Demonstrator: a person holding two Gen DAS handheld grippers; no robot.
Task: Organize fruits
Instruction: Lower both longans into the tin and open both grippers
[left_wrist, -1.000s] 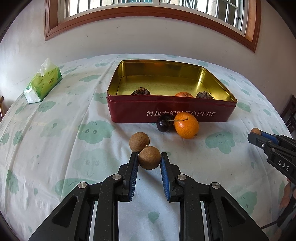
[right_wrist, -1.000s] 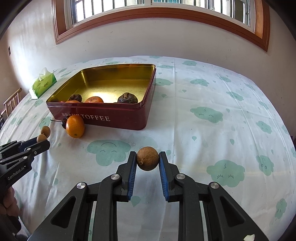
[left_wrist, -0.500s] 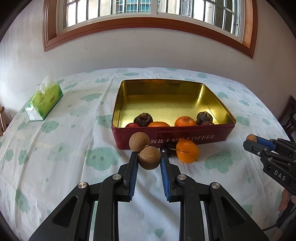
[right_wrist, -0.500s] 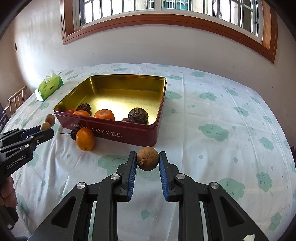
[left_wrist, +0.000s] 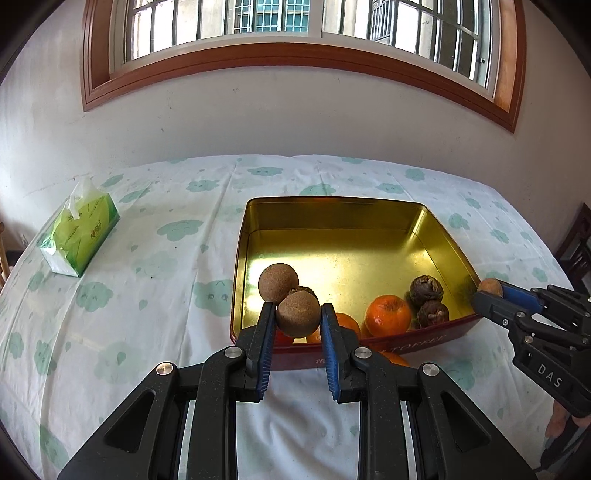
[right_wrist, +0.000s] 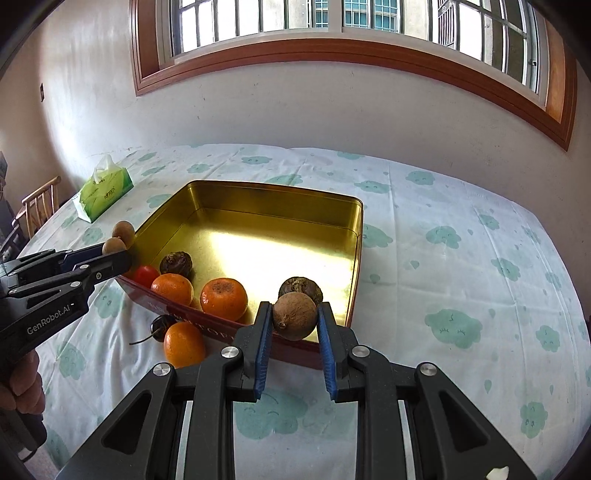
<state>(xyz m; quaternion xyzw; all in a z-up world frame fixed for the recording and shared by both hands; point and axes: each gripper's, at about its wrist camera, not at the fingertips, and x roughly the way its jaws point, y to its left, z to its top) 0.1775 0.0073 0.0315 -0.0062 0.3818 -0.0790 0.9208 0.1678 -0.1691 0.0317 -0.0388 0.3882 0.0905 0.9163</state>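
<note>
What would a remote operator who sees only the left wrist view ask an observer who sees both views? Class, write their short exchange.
Operator: My own jaws hide the cloth in front of the tin. Is any fruit lying there?
Observer: Yes. A loose orange lies on the tablecloth outside the tin, and a dark cherry with a stem lies right beside it.
Operator: I only see the tip of the right gripper. Does it have a proper hold?
Observer: Yes. The right gripper has a round brown fruit clamped squarely between its blue-padded jaws, in front of the tin's near wall.
</note>
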